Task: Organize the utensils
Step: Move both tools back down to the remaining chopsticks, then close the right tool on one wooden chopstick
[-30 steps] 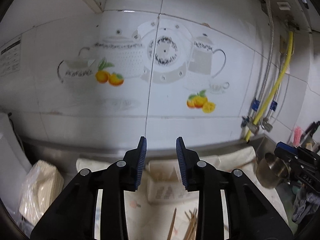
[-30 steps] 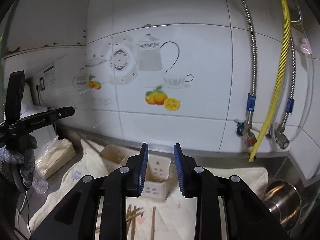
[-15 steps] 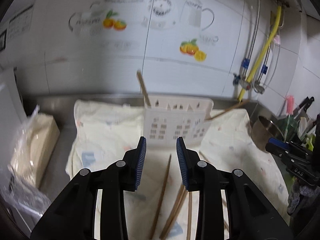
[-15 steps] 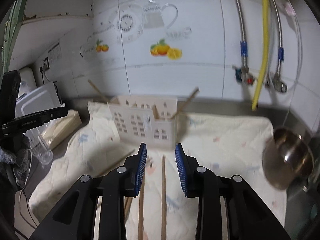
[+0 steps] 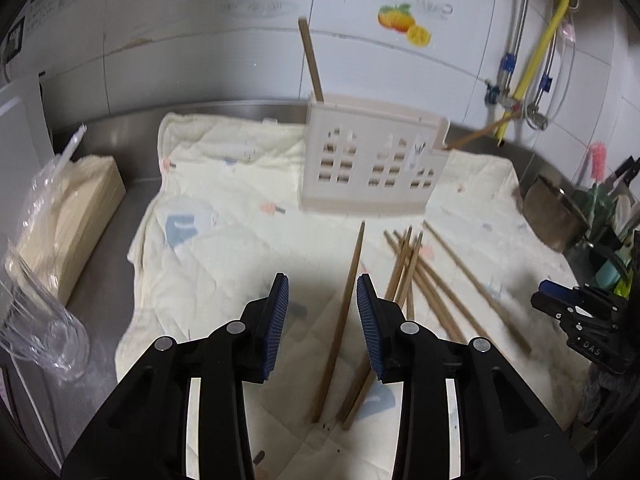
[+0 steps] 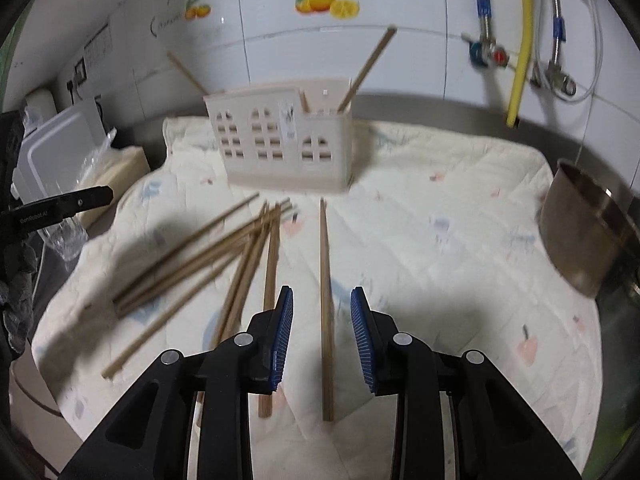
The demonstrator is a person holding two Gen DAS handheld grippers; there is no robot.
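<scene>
Both tools are wide open and empty. Left tool [image 5: 322, 316] hangs over a lone chopstick [image 5: 340, 320] that lies on the cloth [image 5: 208, 264], running between its jaws but nearer the right one. Right tool [image 6: 322, 332] hangs above another single stick [image 6: 325, 300], lined up along its fingers, again with nothing gripped. Just beside each lies the loose pile [image 6: 224, 256], crossed and overlapping. Beyond stands the holder [image 6: 280, 148], two or three sticks already leaning in it.

What could go wrong? The left stick sits off-centre, so a closing jaw may nudge it sideways or roll it into the pile. A thin stick flat on soft cloth could slip from the pads or drag fabric up. The holder looks light, and a hard poke might tip it.

Motion blur smears the pile, so no count is possible. How high either tool sits above the cloth is unclear. A steel bowl [image 6: 588, 232] is cut off at the edge.
</scene>
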